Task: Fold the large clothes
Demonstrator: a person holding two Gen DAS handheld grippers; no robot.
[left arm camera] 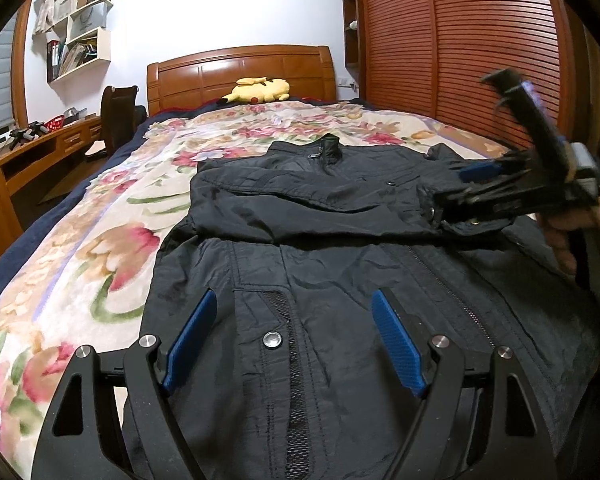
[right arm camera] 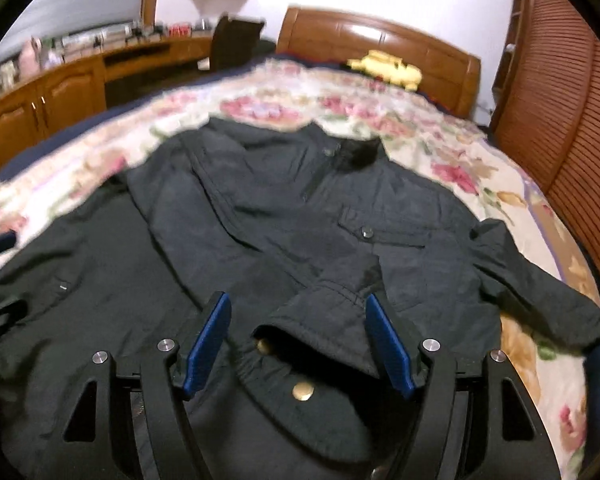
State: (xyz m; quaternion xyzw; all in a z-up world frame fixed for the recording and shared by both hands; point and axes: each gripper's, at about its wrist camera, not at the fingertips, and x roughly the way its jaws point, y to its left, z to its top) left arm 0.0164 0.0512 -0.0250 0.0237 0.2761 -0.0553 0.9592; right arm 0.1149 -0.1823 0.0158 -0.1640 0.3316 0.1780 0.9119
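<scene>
A black jacket (left arm camera: 340,264) lies front up on the floral bedspread (left arm camera: 100,240), collar toward the headboard. One sleeve (left arm camera: 300,200) is folded across its chest. My left gripper (left arm camera: 294,300) is open, low over the jacket's lower front beside a snap button, and holds nothing. My right gripper (right arm camera: 296,304) is open too; the folded sleeve's cuff (right arm camera: 320,320) lies loose between its blue pads. In the left wrist view one of those pads (left arm camera: 480,170) shows blurred at the jacket's right side, with a hand (left arm camera: 572,232) on the handle. The other sleeve (right arm camera: 540,292) is spread out to the right.
A yellow plush toy (left arm camera: 260,90) sits by the wooden headboard (left arm camera: 240,68). Slatted wooden wardrobe doors (left arm camera: 480,40) stand along the right of the bed. A desk (left arm camera: 28,152) and a chair (left arm camera: 116,116) are on the left. Bare bedspread lies left of and beyond the jacket.
</scene>
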